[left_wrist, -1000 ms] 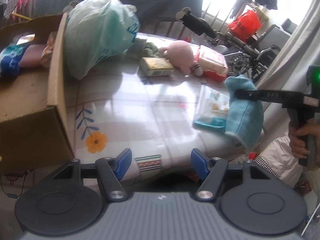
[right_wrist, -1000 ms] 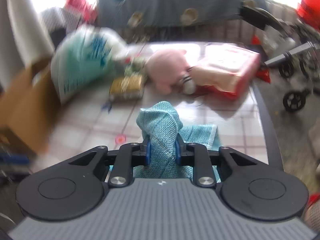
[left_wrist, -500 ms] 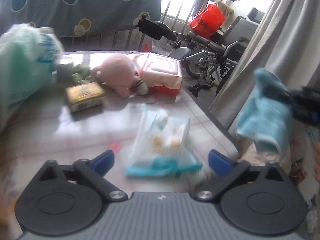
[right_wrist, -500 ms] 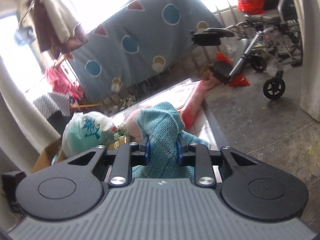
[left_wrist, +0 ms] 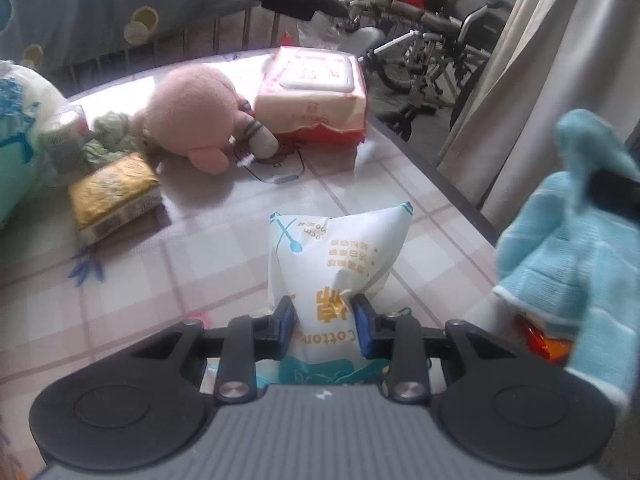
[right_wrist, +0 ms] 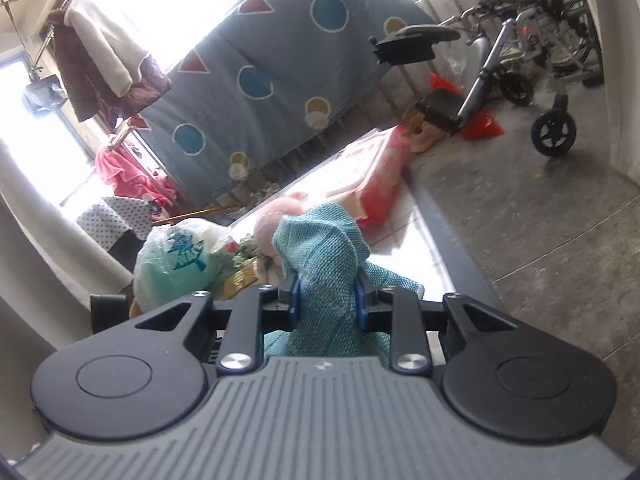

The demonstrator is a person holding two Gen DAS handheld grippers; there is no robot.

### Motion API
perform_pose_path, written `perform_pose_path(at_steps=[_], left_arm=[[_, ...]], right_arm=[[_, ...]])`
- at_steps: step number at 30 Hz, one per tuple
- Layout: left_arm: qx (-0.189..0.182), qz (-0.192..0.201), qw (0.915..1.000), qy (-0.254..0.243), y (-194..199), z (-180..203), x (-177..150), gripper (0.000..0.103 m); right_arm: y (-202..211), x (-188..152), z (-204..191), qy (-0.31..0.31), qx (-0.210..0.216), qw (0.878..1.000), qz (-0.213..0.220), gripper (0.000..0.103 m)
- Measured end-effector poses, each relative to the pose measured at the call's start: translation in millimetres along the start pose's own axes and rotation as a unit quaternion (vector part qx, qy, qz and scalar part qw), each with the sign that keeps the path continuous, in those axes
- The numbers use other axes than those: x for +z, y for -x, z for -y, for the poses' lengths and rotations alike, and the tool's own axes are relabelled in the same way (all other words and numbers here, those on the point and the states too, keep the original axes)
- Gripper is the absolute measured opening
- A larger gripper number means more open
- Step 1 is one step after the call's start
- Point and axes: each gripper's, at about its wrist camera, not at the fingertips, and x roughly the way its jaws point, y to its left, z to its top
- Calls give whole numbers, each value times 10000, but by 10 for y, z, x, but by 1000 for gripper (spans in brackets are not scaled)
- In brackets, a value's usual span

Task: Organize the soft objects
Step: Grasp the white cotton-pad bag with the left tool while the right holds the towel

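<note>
My left gripper (left_wrist: 325, 322) is shut on a white cotton-pad pack (left_wrist: 340, 256) at the near edge of the checked table (left_wrist: 200, 248). My right gripper (right_wrist: 327, 300) is shut on a teal cloth (right_wrist: 320, 248) and holds it in the air off the table's right side; the cloth also shows at the right of the left wrist view (left_wrist: 572, 240). A pink plush toy (left_wrist: 192, 120), a yellow tissue pack (left_wrist: 114, 196) and a red-and-white wipes pack (left_wrist: 316, 92) lie farther back.
A green-and-white plastic bag (right_wrist: 176, 260) stands at the table's left. A crumpled green cloth (left_wrist: 108, 140) lies beside the plush. A wheelchair (right_wrist: 532, 52) stands on the floor to the right. A blue quilt (right_wrist: 260, 76) hangs behind the table.
My left gripper has swung right from the cardboard box to the white pack and closed on it. My right gripper has lifted the teal cloth off the table and tilted.
</note>
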Motion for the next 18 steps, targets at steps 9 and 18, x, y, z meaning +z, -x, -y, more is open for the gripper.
perform_pose_path(at_steps=[9, 18], left_arm=[[81, 960, 9951, 234, 1450, -468, -343, 33], [2064, 1361, 9655, 823, 2706, -1561, -722, 37]], right_arm=[[-215, -53, -928, 474, 995, 9936, -240, 26], [-854, -167, -2350, 795, 2287, 9665, -851, 28]])
